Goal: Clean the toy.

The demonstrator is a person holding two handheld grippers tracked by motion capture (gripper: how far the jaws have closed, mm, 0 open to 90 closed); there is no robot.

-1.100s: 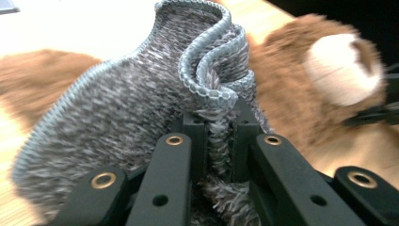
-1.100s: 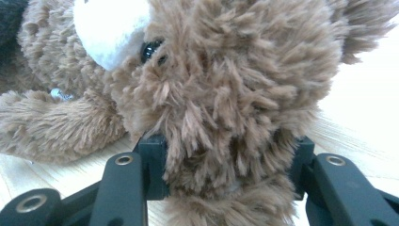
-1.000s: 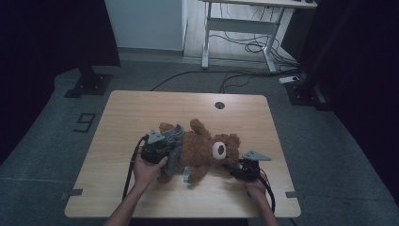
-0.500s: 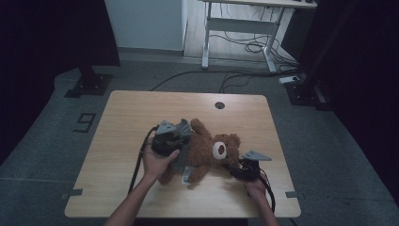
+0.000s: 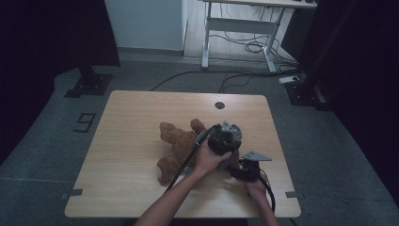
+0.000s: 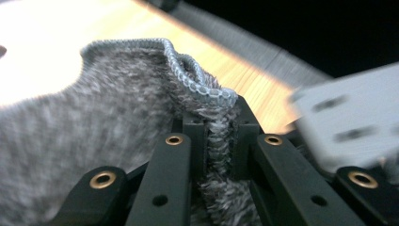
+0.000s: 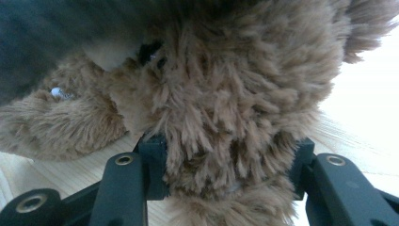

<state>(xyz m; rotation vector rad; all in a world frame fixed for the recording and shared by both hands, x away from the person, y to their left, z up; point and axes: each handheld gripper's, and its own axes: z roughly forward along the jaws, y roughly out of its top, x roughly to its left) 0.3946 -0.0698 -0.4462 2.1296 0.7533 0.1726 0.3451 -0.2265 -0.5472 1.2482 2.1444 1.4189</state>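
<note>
Left claw (image 5: 225, 139) has swung from the bear's left side, near the legs, over to the right end by the head since 1 second ago, dragging grey knit fabric (image 6: 94, 117) along; right claw (image 5: 245, 170) hasn't budged. Teddy bear (image 5: 179, 148) lies flat on the wooden surface (image 5: 131, 122), right of centre, legs toward the left, head end under the left hand (image 5: 207, 160). Left gripper view: jaws clenched on a folded edge of the grey fabric, stitched hem bunched up just above the pinch, the right claw's grey plate (image 6: 348, 117) blurred close by at right. Right gripper view: jaws clamped on a thick wad of brown fur, a dark eye (image 7: 150, 49) and pale muzzle patch (image 7: 106, 56) above it, so it grips at the head. High view: both claws nearly touching, near the surface's front right.
</note>
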